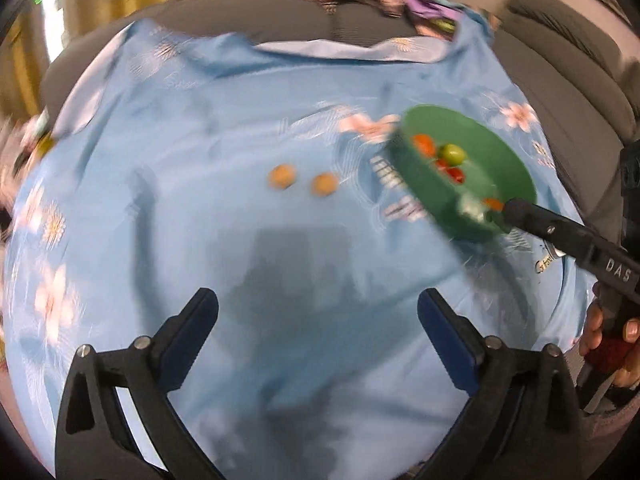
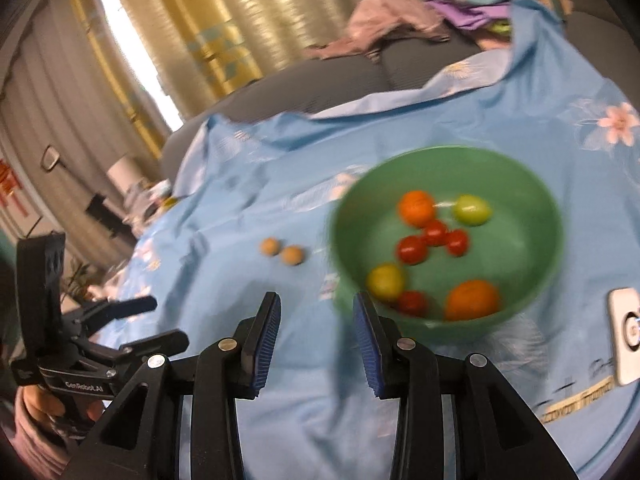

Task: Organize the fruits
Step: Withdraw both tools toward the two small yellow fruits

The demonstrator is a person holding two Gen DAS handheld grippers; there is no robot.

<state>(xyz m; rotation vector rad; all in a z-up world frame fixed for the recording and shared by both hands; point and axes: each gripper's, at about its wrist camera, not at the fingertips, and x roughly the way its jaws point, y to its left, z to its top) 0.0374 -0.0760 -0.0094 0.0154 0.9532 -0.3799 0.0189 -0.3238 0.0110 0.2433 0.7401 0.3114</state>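
Closest in, from the left wrist view: left gripper (image 1: pixel 318 300) spread wide, nothing between its blue pads, only a dark shadow on the blue flowered cloth (image 1: pixel 200 140) beneath. From the right wrist view: right gripper (image 2: pixel 316 300) parted a little, grasping nothing, bare cloth showing in the gap, with the near rim of a green bowl (image 2: pixel 540 184) just behind the right-hand pad. Off at that picture's left edge, a hand (image 2: pixel 40 408) wrapped around the left gripper's handle. From the left wrist again, one finger of the right gripper reaching to the bowl's near rim; too blurred to tell whether touching or just apart. Next, inside the bowl: two oranges (image 2: pixel 416 208) (image 2: pixel 472 300), one near and one far, a green fruit (image 2: pixel 472 209) beside the far orange, a yellowish fruit (image 2: pixel 386 280) at the near wall, and small red tomatoes (image 2: pixel 412 249) clustered mostly in the middle. Left of the bowl, out on the cloth and apart from it: two small tan fruits (image 1: pixel 282 176) side by side, almost touching. Right of the bowl, a flat white device (image 2: pixel 626 336) lying on the cloth. Farther back, the cloth's edge rumpled against grey cushions (image 1: pixel 280 20), topped by a heap of pink and purple clothes (image 2: pixel 392 16). Farthest of all, pale gold curtains (image 2: pixel 240 20) with daylight through one gap.
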